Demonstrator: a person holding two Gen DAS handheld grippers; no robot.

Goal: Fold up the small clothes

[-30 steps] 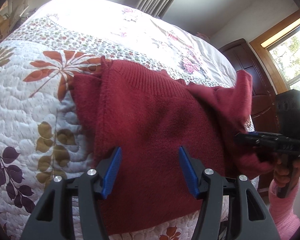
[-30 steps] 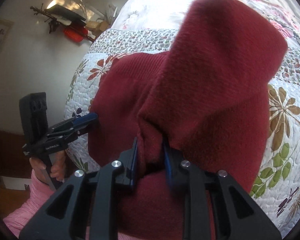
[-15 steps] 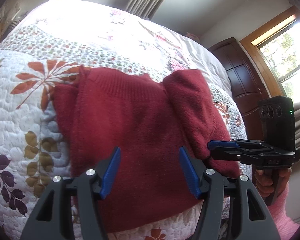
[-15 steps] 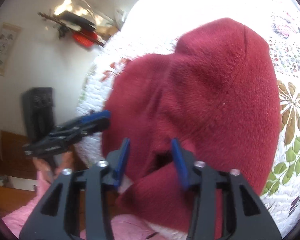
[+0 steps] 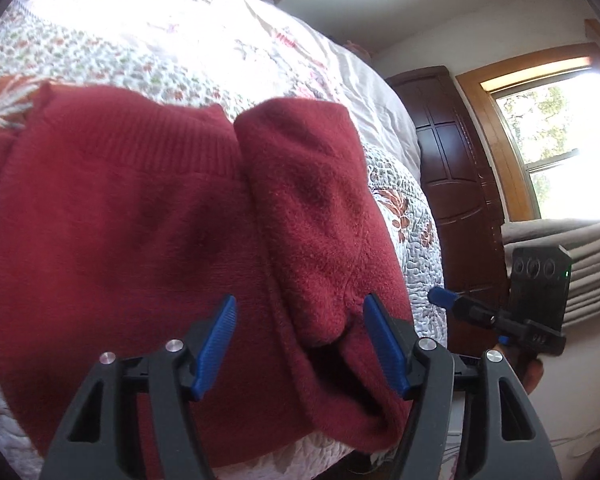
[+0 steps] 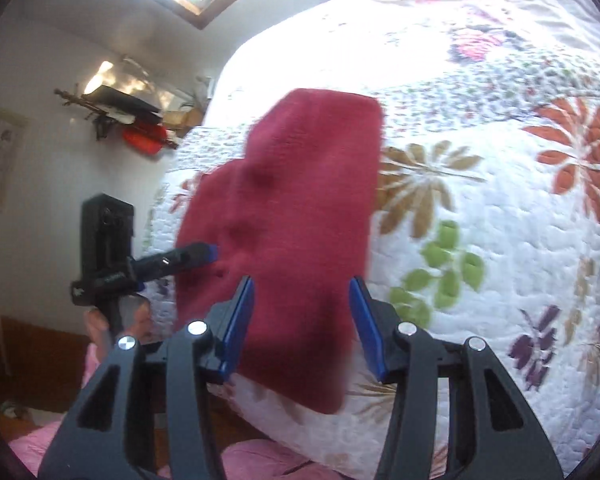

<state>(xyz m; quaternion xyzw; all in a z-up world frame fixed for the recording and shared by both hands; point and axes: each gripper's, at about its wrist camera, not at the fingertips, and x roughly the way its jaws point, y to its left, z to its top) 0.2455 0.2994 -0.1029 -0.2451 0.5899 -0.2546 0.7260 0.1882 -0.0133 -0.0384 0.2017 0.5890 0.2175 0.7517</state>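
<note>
Left hand-held gripper (image 5: 300,340): hovering nearest the lens, blue pads spread wide, gripping nothing, poised over the near hem of the garment.

Right hand-held gripper (image 6: 302,320): likewise gaping wide and empty, its pads flanking the near end of the folded sleeve side without pinching it (the left wrist view is showing only its blue tip, off the bed's edge).

Red sweater (image 5: 148,216): lying flat on the bed, ribbed collar at the far end, one sleeve (image 5: 316,216) folded inward and resting on top of the body, its cuff opening facing the camera.

Floral quilt (image 6: 480,208): covering the bed under and around the sweater.

Pink sleeve (image 6: 32,444): showing at the lower edge, below the bed.

Dark wooden door (image 5: 452,184) and window (image 5: 560,140): standing beyond the bed.
</note>
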